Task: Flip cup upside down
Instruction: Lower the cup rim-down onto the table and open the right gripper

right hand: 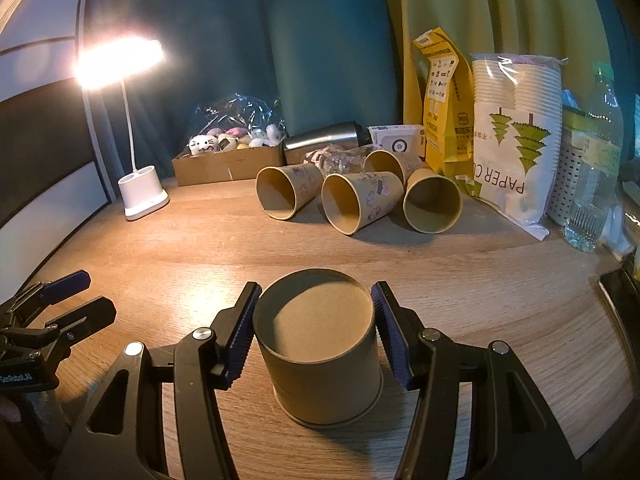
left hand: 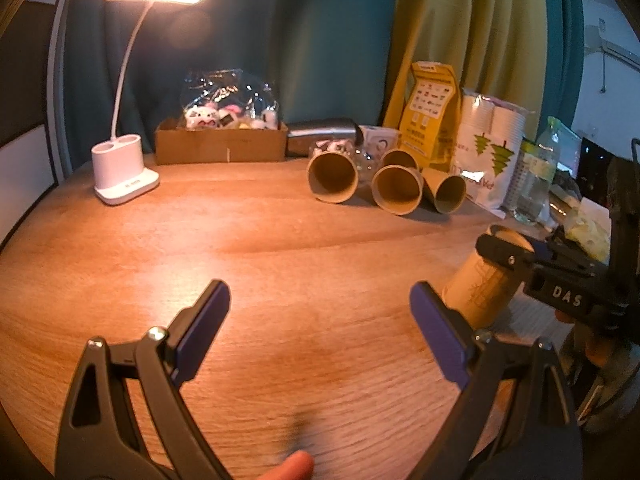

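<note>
A brown paper cup (right hand: pixel 320 356) stands upside down on the wooden table, its base up and its rim on the wood. My right gripper (right hand: pixel 316 300) straddles it, one blue pad on each side near the base; the left pad seems to touch, and a thin gap shows at the right pad. In the left wrist view the same cup (left hand: pixel 480 284) stands at the right with the right gripper (left hand: pixel 516 248) around its top. My left gripper (left hand: pixel 320 300) is open and empty above bare wood, left of the cup.
Several brown paper cups (right hand: pixel 360 204) lie on their sides at the back. Behind them stand a bag of paper cups (right hand: pixel 516 136), a yellow pouch (right hand: pixel 440 100), a water bottle (right hand: pixel 596 152), a steel flask (right hand: pixel 324 138), a cardboard box (right hand: pixel 228 166) and a lit desk lamp (right hand: pixel 140 192).
</note>
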Demonstrator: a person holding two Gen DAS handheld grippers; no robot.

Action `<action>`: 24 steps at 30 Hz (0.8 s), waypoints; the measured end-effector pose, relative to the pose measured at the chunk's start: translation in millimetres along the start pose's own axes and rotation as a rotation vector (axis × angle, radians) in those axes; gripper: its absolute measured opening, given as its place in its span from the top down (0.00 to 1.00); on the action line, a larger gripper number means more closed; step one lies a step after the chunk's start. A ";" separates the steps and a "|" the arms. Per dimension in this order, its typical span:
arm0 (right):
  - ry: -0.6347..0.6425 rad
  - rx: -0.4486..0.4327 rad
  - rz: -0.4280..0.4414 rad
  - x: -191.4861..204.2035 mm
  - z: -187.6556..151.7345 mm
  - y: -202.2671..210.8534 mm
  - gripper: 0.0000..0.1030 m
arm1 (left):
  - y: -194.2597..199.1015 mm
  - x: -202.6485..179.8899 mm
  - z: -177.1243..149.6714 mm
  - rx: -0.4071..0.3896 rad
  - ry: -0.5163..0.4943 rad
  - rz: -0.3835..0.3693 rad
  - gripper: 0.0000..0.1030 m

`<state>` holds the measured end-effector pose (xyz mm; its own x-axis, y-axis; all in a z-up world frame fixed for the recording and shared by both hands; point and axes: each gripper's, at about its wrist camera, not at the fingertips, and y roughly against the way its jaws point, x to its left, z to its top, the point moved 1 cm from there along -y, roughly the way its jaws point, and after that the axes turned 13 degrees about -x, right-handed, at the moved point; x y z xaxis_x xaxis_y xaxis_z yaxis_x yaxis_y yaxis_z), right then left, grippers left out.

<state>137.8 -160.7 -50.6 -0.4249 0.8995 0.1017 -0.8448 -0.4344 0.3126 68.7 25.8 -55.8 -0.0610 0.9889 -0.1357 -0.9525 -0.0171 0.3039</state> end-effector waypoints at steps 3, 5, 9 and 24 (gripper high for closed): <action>-0.001 -0.004 -0.001 -0.1 1.5 2.3 0.37 | 0.0 -2.7 1.2 0.000 -0.008 -0.003 0.10; 0.000 -0.008 0.002 -0.5 3.7 4.8 0.36 | 1.3 -3.7 1.8 -0.001 -0.006 -0.008 0.10; 0.004 -0.025 -0.009 0.1 8.7 16.7 0.32 | 8.3 -6.2 5.2 -0.012 0.002 -0.033 0.10; -0.012 -0.026 -0.017 4.6 -0.2 81.8 0.18 | 25.3 -39.9 4.6 0.001 -0.059 -0.074 0.10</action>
<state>66.7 -192.2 -24.8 -0.4062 0.9073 0.1083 -0.8601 -0.4197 0.2899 48.4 -13.4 -38.4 0.0275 0.9944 -0.1020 -0.9534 0.0567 0.2962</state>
